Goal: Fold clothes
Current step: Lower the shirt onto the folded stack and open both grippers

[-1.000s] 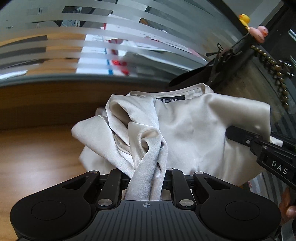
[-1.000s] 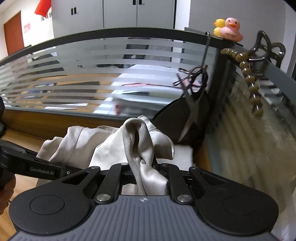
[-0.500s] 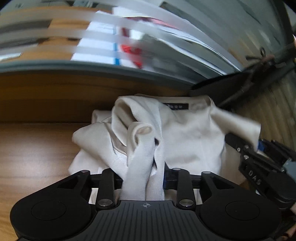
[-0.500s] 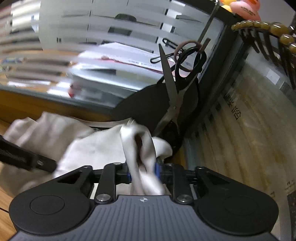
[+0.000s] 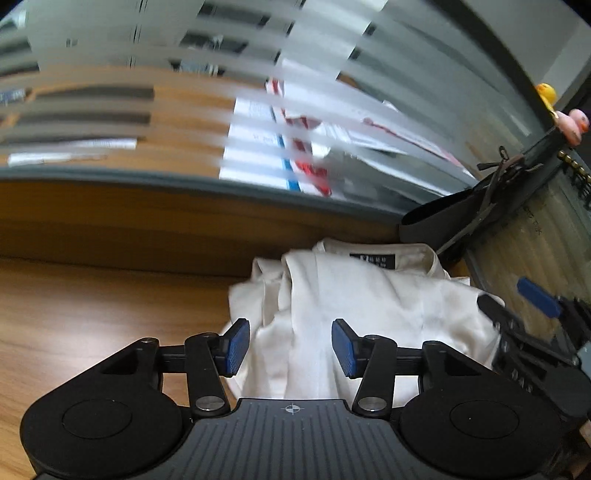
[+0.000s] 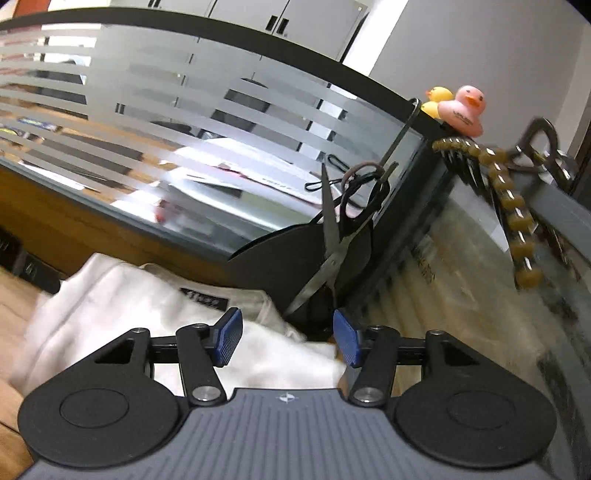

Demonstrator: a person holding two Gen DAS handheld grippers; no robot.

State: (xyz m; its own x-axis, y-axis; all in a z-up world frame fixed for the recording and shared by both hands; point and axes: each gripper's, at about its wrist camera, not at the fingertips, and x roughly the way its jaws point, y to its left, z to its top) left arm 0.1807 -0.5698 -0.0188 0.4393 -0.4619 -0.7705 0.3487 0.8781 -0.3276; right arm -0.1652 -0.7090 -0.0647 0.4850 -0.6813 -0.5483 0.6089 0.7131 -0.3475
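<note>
Here, wooden desk (image 5: 92, 314), frosted striped glass partition (image 5: 184, 110)

Wooden desk (image 5: 92, 314) fills the lower left, backed by a frosted-stripe glass partition (image 6: 184, 122) running from 9 to 1 o'clock. A second ribbed glass panel (image 6: 461, 295) meets it at 3 o'clock. Grey cabinets (image 6: 258, 14) and a pale wall (image 6: 461, 44) sit beyond at 12 o'clock.

Both gripper bodies hide the cream garment's (image 5: 369, 306) near edge.
</note>
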